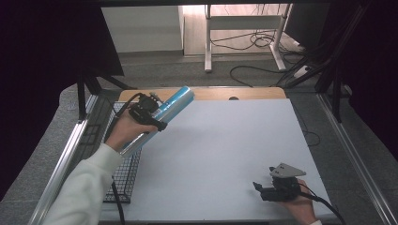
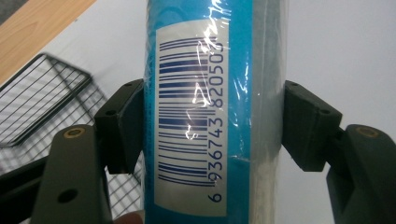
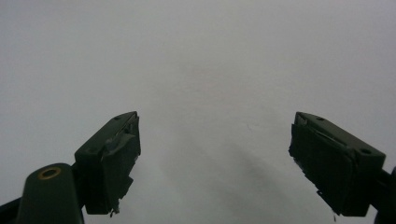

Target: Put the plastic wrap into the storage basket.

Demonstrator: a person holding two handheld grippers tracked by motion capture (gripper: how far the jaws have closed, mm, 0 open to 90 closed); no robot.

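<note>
1. Blue roll [image 1: 174, 105] wrapped in clear film, tilted up off the white table [image 1: 225, 154] at its left rear, upper end toward the back edge, lower end down by the wire basket [image 1: 123, 178]
2. Clamped across its middle by the left gripper [image 1: 149, 112], jaws pressed against both sides of the roll
3. Seen close in the left gripper view: roll [image 2: 205, 112] upright between the two black jaws, a white barcode label [image 2: 191, 116] facing the camera, film glinting over it
4. Behind it there, basket [image 2: 42, 93] to the left, over wood and white surface
5. Left hand [image 1: 123, 131] wrapped around the gripper, white sleeve [image 1: 84, 192] running in from the bottom left
6. Right gripper [image 1: 274, 187] well apart from the roll, low at the table's near right, held by the right hand [image 1: 300, 206], grey plate on top
7. Right gripper [image 3: 215, 163] in its own view: jaws spread wide, nothing between them, bare white table [image 3: 196, 60] beyond
8. Farther back, floor with cables [image 1: 256, 42] and a white desk frame [image 1: 244, 28]
</note>
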